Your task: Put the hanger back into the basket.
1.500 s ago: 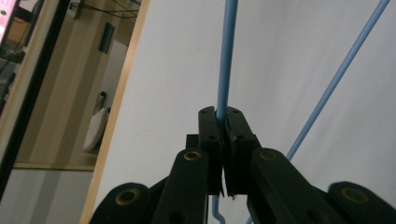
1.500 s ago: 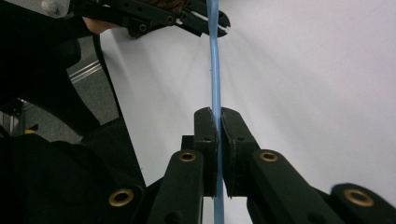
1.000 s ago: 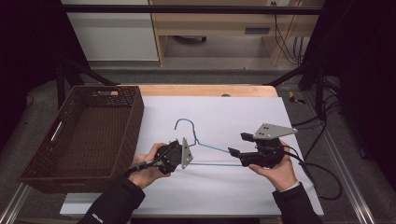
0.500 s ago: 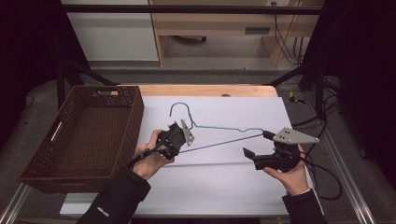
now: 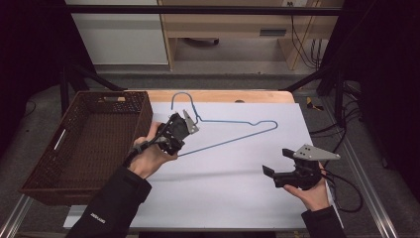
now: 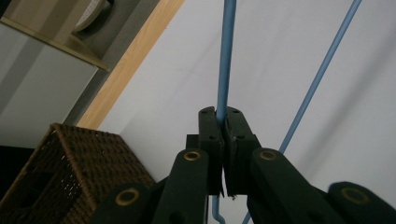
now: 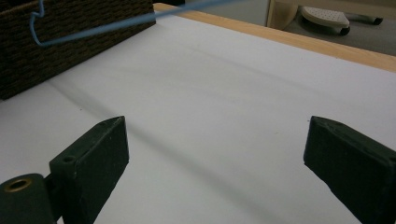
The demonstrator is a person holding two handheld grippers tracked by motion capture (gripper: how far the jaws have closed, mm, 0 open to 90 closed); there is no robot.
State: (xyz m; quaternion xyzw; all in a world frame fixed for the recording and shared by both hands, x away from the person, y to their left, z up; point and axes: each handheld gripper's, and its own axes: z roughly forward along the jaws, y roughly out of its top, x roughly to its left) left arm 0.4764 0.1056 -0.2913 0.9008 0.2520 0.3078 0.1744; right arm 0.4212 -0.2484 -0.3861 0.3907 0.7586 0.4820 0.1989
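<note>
My left tongs (image 5: 177, 133) are pressed together on the hanger (image 5: 233, 130), pinching its thin blue wire near the corner below the hook. In the left gripper view the wire (image 6: 224, 60) goes up straight from between the two closed pads. The hanger is in the air over the tabletop (image 5: 237, 188), its hook toward 12 o'clock and its far corner toward 3 o'clock.

My right tongs (image 5: 278, 173) are at about 5 o'clock from the hanger, well apart from it. Their jaws have just been opening and now stand spread wide, with nothing between them.

I judge the hanger very light, because one pinch carries it whole. The wire is stiff enough to keep its shape, but it is thin and smooth, so it can turn or slip in the pads when it swings. A hold near a bend, as now, seems to me safer than one in the middle of a long straight side.

The tabletop is covered by a flat white sheet with a wooden edge (image 5: 223, 95) at 12 o'clock. The woven basket (image 5: 74, 148) stands at 9 o'clock, just beside my left hand (image 5: 148, 157). The room behind is dim, with a cabinet and cables.
</note>
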